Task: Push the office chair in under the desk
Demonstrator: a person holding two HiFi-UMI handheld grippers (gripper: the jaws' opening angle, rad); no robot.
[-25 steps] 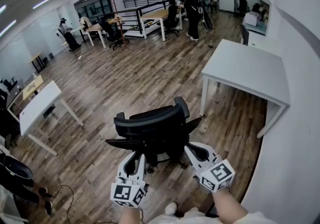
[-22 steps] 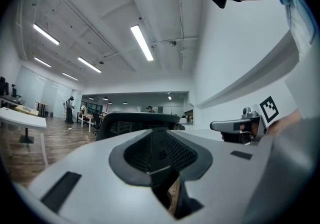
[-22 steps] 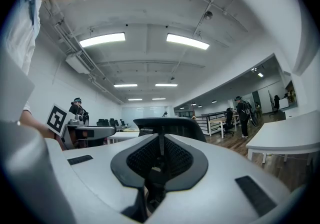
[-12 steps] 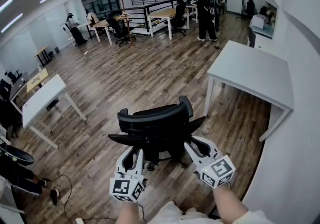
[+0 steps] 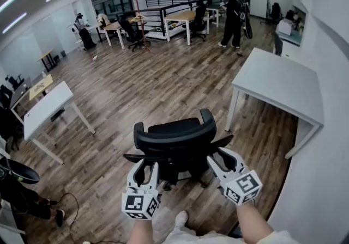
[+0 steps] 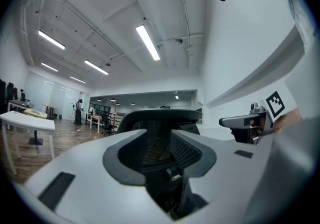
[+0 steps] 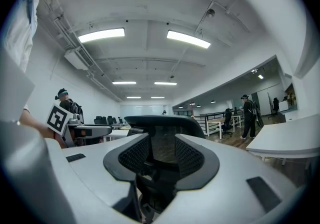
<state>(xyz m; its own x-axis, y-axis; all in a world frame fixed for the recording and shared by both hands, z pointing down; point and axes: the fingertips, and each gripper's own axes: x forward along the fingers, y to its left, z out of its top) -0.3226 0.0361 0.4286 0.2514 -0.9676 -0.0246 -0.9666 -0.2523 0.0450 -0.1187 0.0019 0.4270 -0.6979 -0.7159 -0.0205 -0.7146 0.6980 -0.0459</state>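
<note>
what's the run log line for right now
office chair: apart from white desk, not under it | left hand-held gripper: behind office chair, jaws just opened, nothing gripped | right hand-held gripper: same

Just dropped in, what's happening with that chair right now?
A person stands behind the black office chair with a tool in each hand. The left tool and right tool are at its back, jaws just opening, nothing gripped between them. The chair stands out on the floor, not yet under the white desk to the right.
</note>
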